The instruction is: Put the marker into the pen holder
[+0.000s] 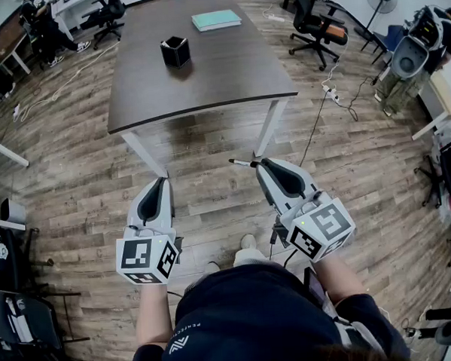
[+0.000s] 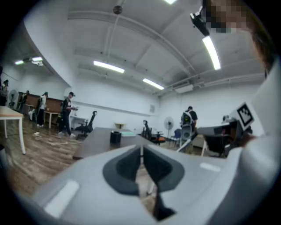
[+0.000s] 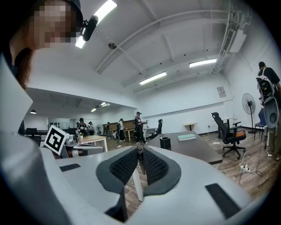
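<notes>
A black pen holder (image 1: 175, 52) stands on the dark brown table (image 1: 227, 70), well ahead of both grippers. It also shows as a small dark pen holder (image 3: 165, 143) in the right gripper view and as a pen holder (image 2: 115, 137) in the left gripper view. My right gripper (image 1: 259, 165) is shut on the marker (image 1: 240, 163), which pokes out sideways to the left over the floor. Only the marker's dark end (image 3: 139, 152) shows between the pads. My left gripper (image 1: 164, 180) is shut with nothing in it, level with the right one, short of the table's near edge.
A teal book (image 1: 216, 19) lies at the table's far side. White table legs (image 1: 272, 127) stand just ahead of the grippers. An office chair (image 1: 319, 26) and floor cables (image 1: 334, 93) are to the right. People stand at desks in the distance.
</notes>
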The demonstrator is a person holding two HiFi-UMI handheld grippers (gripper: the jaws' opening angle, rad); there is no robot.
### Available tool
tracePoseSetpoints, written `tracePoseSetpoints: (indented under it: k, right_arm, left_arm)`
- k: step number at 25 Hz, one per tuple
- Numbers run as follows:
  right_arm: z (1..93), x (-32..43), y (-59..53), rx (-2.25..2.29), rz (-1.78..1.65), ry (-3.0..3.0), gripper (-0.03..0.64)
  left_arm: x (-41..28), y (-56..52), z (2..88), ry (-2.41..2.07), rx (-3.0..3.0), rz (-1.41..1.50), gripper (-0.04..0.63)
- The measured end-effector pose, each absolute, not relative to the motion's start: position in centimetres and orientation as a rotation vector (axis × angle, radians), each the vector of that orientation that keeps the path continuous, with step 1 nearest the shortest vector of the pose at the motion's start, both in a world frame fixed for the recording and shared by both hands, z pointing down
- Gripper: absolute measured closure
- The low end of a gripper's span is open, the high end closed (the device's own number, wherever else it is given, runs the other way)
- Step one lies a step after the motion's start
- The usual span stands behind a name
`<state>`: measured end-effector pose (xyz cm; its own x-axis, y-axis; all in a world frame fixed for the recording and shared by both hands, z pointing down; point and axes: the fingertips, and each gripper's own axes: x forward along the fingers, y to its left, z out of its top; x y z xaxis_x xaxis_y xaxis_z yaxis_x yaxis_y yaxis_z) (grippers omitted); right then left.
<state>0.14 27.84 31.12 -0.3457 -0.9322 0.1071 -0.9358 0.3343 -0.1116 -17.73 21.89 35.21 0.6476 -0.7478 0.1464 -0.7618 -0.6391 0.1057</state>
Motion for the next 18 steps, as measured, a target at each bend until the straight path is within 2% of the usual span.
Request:
tracePoseSetpoints:
  k: [18]
  right_arm:
    - [31.8,5.1,24.3,1.723,0.289,-2.612,0.584]
  left_arm:
    - [-12.7,19.2,36.0,-1.290,2.678,0.160,0.575]
